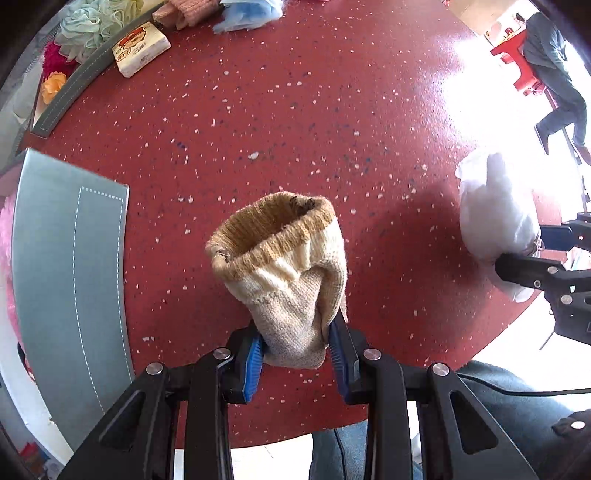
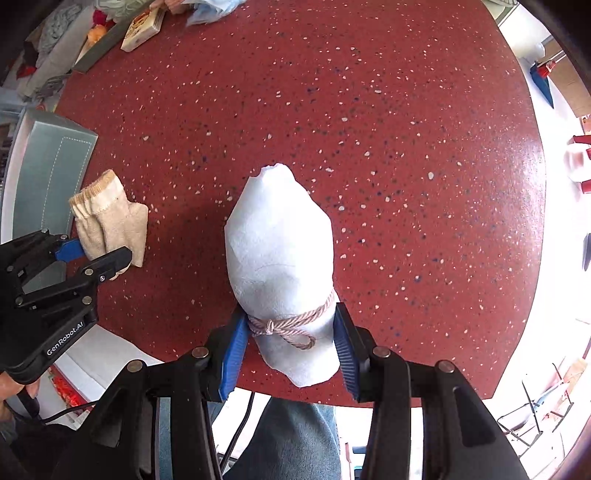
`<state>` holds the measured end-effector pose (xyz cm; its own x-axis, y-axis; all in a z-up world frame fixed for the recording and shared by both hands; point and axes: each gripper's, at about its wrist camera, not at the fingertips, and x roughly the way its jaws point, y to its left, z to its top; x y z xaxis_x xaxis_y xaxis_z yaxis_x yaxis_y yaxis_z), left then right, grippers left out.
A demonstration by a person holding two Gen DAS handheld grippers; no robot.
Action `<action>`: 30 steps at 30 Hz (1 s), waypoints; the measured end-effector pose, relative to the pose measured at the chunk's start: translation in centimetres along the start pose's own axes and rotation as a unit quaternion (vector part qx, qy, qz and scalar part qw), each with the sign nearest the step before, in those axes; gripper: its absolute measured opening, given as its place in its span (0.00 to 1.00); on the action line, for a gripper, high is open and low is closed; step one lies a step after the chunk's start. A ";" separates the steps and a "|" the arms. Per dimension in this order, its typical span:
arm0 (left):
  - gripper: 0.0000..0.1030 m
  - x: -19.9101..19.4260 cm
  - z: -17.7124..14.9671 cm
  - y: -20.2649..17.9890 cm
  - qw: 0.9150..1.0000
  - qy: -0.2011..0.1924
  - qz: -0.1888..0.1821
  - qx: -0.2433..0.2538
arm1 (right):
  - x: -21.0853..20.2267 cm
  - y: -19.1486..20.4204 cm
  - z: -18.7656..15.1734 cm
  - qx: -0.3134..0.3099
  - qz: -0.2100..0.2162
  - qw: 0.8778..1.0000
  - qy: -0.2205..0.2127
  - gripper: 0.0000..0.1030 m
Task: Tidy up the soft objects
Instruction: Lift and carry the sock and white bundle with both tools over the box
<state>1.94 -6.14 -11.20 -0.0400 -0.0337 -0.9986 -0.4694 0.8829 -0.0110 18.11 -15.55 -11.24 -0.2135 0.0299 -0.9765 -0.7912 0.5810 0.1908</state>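
Sock: cream knit sock (image 1: pixel 291 273) with a tan cuff, hanging at centre of the left wrist view, cuff gaping toward 12 o'clock.
Left gripper (image 1: pixel 295 354): jaws narrowed and pinching the sock's toe end.
Bundle: white fabric bundle (image 2: pixel 280 266) tied with a pinkish cord (image 2: pixel 291 325), centre of the right wrist view.
Right gripper (image 2: pixel 291 354): clamped across the bundle at the cord.
Handling: both look light, limp and compressible; the sock will likely droop and swing; the tied waist seems the firmest hold.
Surface: red speckled table (image 1: pixel 332 110), glossy, glare at 2 o'clock.
Room: grey tray (image 1: pixel 70 266) at 9 o'clock; tissue pack (image 1: pixel 140 50) and bath pouf (image 1: pixel 86 29) at 11 o'clock.
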 end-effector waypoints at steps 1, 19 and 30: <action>0.32 -0.1 -1.3 0.2 1.000 0.001 -0.001 0.004 | 0.1 0.3 -0.5 -0.002 -0.003 1.000 0.002 0.47; 0.32 -8.1 -3.2 3.6 0.995 -0.096 -0.016 0.029 | -5.6 6.4 -0.4 -0.022 -0.038 0.998 -0.038 0.47; 0.33 -11.0 -1.4 6.0 0.989 -0.148 -0.016 -0.020 | -7.6 8.7 1.1 -0.070 -0.068 0.993 -0.069 0.47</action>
<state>-1.62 -1.11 -0.24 0.2316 0.0826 -0.9693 -0.5009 0.8643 -0.0460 13.46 -9.78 -2.28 -0.0272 0.0755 -0.9968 -0.8809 0.4696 0.0596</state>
